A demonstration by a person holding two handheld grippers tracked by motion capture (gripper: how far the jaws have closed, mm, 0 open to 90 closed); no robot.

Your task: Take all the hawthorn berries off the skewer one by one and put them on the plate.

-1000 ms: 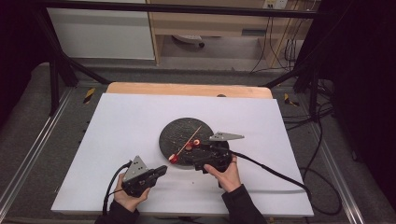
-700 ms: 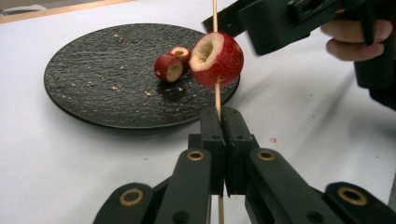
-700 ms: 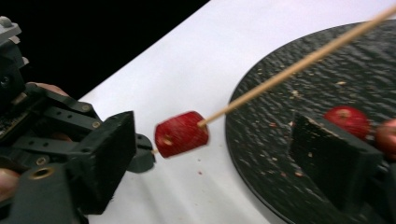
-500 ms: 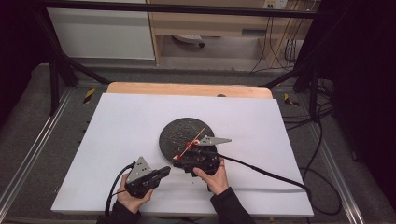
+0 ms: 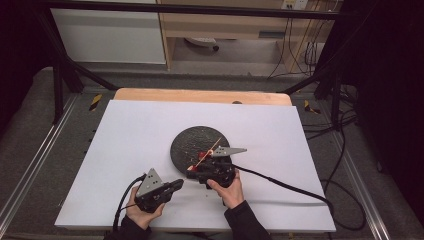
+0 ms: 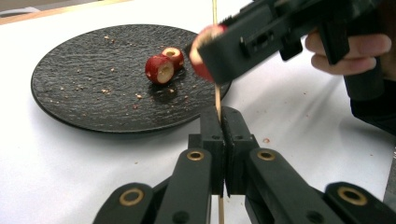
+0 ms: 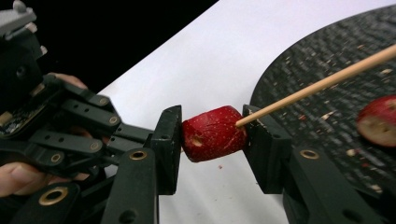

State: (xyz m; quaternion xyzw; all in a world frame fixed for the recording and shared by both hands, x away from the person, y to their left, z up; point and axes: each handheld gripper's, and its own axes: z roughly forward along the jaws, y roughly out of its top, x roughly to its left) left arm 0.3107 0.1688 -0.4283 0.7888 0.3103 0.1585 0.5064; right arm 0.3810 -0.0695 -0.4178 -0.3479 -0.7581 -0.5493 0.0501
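With the wooden skewer [image 6: 217, 95] pinched between the closed jaws of the left gripper [image 6: 223, 123], the right gripper [image 7: 212, 135] clamps a cut strawberry piece [image 7: 214, 132] and holds it on the stick, just off the near edge of the black slate plate [image 5: 187, 145]. In the right gripper view the skewer enters the berry's side right at the jaw face, and the fruit sits squarely between both pads. Two more strawberry pieces [image 6: 163, 65] lie touching each other on the plate, among crumbs and seeds.

That berry looks soft, wet and light, and my read is that it will crush or split if squeezed much harder, so a hold across its broad red flanks, as here, looks right. The skewer is thin and stiff but probably snaps or bows under side load; gripping it low, near the end, gives control yet leaves a long free length to wobble. The white table cover [image 5: 130, 130] underneath is dotted with bits near the plate.
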